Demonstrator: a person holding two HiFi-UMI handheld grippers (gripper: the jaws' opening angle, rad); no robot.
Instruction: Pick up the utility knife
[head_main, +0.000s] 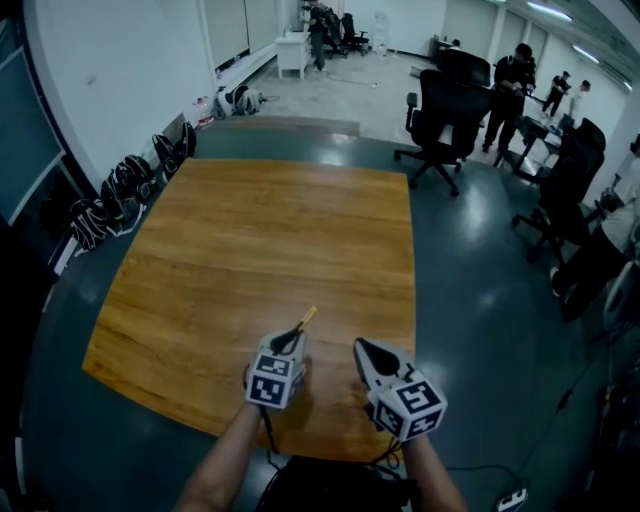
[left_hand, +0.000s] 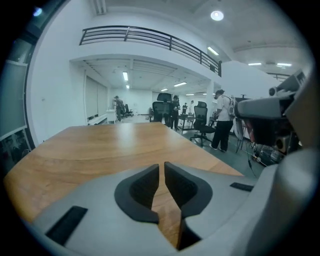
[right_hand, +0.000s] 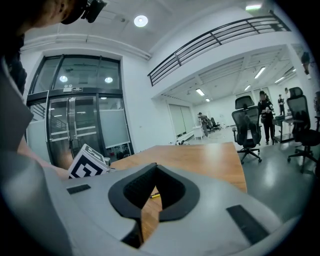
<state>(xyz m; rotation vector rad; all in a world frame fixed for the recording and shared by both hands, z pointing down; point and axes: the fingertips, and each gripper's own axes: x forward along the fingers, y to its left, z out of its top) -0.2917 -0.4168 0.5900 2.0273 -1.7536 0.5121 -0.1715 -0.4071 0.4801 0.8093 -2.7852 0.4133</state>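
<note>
The utility knife (head_main: 307, 318) shows as a short yellow strip lying on the wooden table (head_main: 250, 240), just beyond the tip of my left gripper (head_main: 290, 340); most of it is hidden behind that gripper. In the left gripper view the left gripper (left_hand: 161, 167) has its jaws a narrow slit apart, with only tabletop between them and no knife in sight. My right gripper (head_main: 365, 348) hovers beside it to the right, near the table's front edge. In the right gripper view the right gripper (right_hand: 155, 167) has jaws that meet at the tips, and a bit of the yellow knife (right_hand: 156, 196) shows beneath them.
The table's front edge (head_main: 200, 415) lies just under both grippers. Black office chairs (head_main: 440, 120) and standing people (head_main: 515, 85) are beyond the far right corner. Black bags (head_main: 125, 185) line the wall at the left.
</note>
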